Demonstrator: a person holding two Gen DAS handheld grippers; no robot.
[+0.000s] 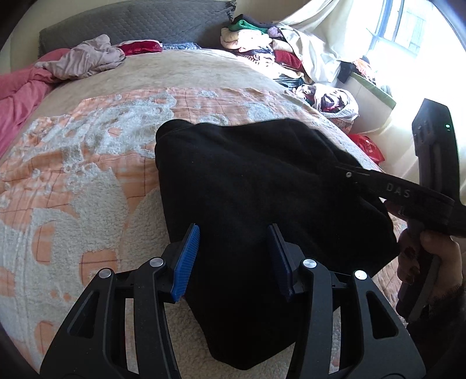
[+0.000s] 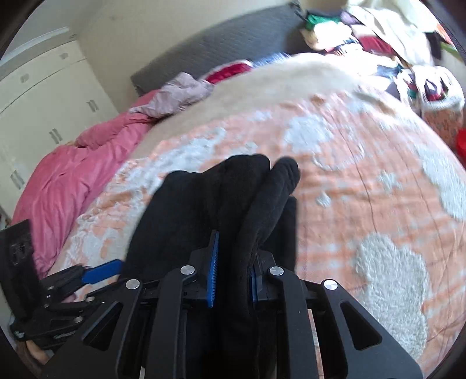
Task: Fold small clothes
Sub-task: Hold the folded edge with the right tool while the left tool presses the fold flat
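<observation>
A black garment [image 1: 262, 180] lies on the patterned bed blanket [image 1: 87, 180]. My left gripper [image 1: 233, 259] hangs over its near part with the blue pads [image 1: 186, 259] apart; cloth fills the gap beneath them, and the left pad's ribbed face is bare. In the right wrist view my right gripper [image 2: 233, 268] has its pads close together on a bunched fold of the black garment [image 2: 221, 189], which rises up between them. The right gripper [image 1: 349, 175] reaches the garment's right edge, held by a hand [image 1: 431, 262]. The left gripper [image 2: 102, 271] shows at the lower left.
A pink quilt [image 2: 64, 175] and a crumpled mauve garment [image 1: 87, 58] lie at the bed's far left by the grey headboard [image 1: 131, 26]. A pile of clothes [image 1: 262, 43] and a full bag [image 1: 332, 99] stand at the far right near a bright window. White cupboards [image 2: 43, 96] line the left wall.
</observation>
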